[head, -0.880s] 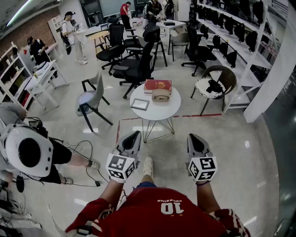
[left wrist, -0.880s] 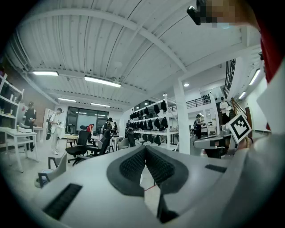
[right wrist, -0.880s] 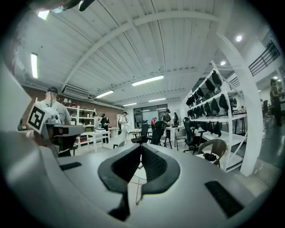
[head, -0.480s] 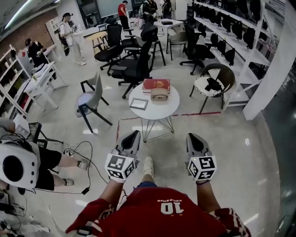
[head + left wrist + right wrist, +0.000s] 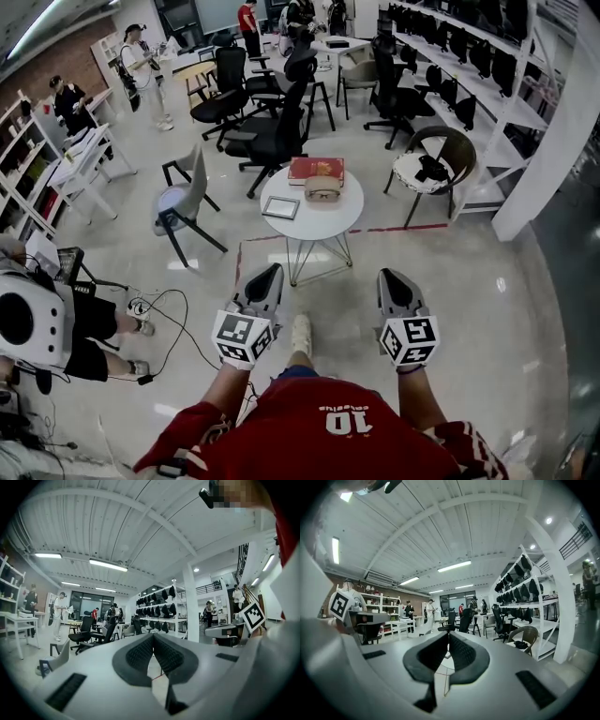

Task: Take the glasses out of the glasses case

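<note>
A tan glasses case (image 5: 324,192) lies on a small round white table (image 5: 333,222) a few steps ahead of me in the head view. At this distance I cannot tell whether it is open, and no glasses show apart from it. My left gripper (image 5: 269,273) and right gripper (image 5: 392,278) are held level side by side over the floor, well short of the table. Both are shut with nothing between the jaws. The left gripper view shows its jaws (image 5: 153,637) meeting at the tip, and the right gripper view shows the same (image 5: 447,637).
On the table with the case are a red box (image 5: 316,170) and a small framed slate (image 5: 281,208). A grey chair (image 5: 187,199) stands left of the table, black office chairs (image 5: 272,136) behind it and a wicker chair (image 5: 436,161) to the right. A crouching person (image 5: 42,323) and floor cables (image 5: 173,323) are at my left.
Both grippers hold the same place. The crouching person at the left has shifted further left and down. The view has tipped slightly, so the table sits a little higher.
</note>
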Tool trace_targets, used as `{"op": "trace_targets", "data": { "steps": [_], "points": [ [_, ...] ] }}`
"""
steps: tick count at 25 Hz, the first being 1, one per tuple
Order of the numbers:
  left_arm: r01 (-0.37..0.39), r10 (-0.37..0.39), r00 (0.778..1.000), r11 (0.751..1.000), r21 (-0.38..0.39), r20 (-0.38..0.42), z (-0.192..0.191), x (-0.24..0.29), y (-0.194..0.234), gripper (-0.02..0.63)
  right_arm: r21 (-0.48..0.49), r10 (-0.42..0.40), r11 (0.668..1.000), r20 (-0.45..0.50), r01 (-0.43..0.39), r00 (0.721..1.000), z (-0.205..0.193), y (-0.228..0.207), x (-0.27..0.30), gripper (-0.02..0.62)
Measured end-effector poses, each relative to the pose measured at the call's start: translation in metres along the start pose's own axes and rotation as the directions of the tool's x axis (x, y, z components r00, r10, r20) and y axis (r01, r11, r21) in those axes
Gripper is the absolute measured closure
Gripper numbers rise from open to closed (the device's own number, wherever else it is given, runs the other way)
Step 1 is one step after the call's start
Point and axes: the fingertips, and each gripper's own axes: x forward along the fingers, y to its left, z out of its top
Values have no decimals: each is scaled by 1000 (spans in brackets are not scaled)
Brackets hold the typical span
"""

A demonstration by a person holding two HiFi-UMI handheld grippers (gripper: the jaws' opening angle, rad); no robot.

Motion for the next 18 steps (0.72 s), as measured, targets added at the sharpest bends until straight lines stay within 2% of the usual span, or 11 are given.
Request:
{"op": "trace_targets", "data": {
  "steps": [18],
  "points": [
    [-16, 16, 1000, 1000, -2, -11, 1, 10, 18, 597, 17, 29, 999, -13, -29, 999, 1, 3, 24, 575]
  ]
}}
